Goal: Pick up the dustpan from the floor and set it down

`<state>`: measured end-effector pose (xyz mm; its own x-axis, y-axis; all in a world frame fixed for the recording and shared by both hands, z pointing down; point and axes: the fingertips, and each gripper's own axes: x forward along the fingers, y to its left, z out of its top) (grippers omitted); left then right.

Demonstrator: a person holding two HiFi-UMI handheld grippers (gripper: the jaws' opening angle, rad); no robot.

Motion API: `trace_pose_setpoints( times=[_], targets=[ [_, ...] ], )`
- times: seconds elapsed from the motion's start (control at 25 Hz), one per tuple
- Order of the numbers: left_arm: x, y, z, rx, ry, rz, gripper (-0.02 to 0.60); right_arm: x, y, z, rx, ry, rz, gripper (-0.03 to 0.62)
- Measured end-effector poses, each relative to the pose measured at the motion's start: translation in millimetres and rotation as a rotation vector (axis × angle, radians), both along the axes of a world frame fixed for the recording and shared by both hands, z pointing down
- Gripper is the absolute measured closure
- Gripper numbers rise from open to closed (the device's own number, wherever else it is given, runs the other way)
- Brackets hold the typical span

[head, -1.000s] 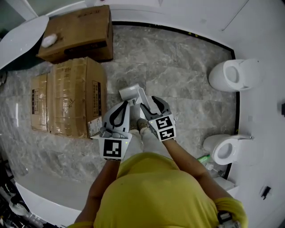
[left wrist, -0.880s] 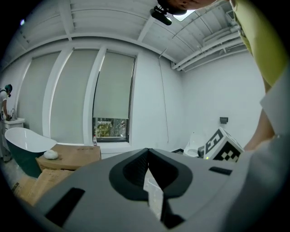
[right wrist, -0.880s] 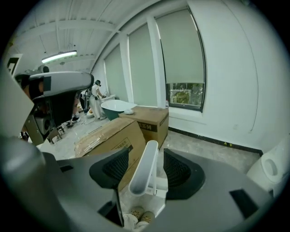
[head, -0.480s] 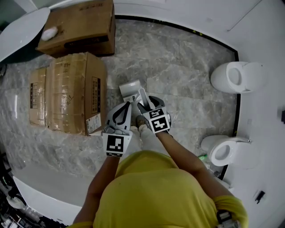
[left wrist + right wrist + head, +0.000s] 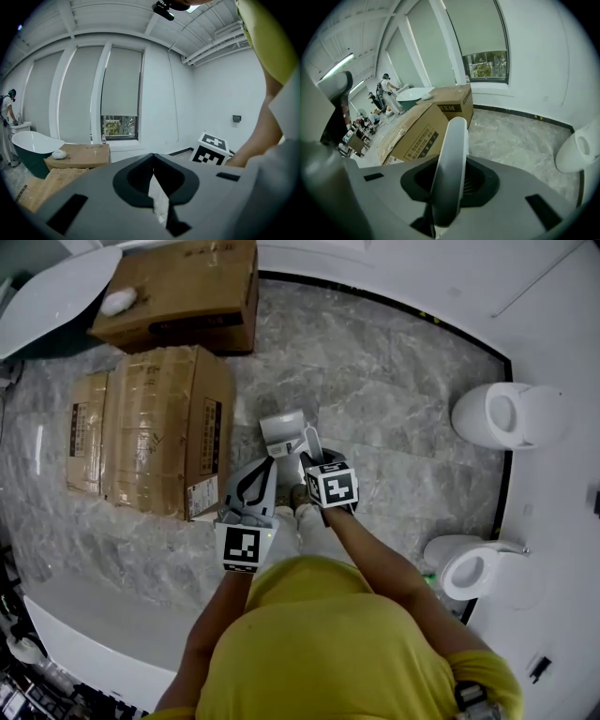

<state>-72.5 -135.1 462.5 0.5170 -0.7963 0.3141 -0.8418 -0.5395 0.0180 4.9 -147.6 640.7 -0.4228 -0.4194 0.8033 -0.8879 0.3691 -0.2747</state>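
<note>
White dustpan [image 5: 281, 430] rests on the marble floor [image 5: 394, 381]. Its handle [image 5: 450, 159] slants up and back into the right hand-held gripper [image 5: 314, 461], whose jaws have just been closing and clamp it. The left hand-held gripper [image 5: 266, 465], just beside, is clenched and empty.

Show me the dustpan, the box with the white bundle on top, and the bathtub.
dustpan [image 5: 281, 431]: head view, on the flat white pan.
box [image 5: 192, 287]: head view, on its brown top face.
bathtub [image 5: 28, 157]: left gripper view, on its dark green side.
</note>
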Motion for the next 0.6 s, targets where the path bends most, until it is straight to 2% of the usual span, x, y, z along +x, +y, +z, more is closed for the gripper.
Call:
trace_pose_setpoints(
  times=[0.12,0.4,0.6],
  targets=[
    [-2,3,2,-0.005,-0.006,-0.003,0.583,3,1,-4,0.018,-0.007,0.016,0.5],
    [0,5,1,-0.009,-0.003,-0.004,0.583,6,-4,-46,0.145,-0.036,0.001,0.502],
    [6,6,-4,0.004,0.003,0.004,0.583,17,0,-71,0.153,-0.053,0.022,0.499]
  ],
)
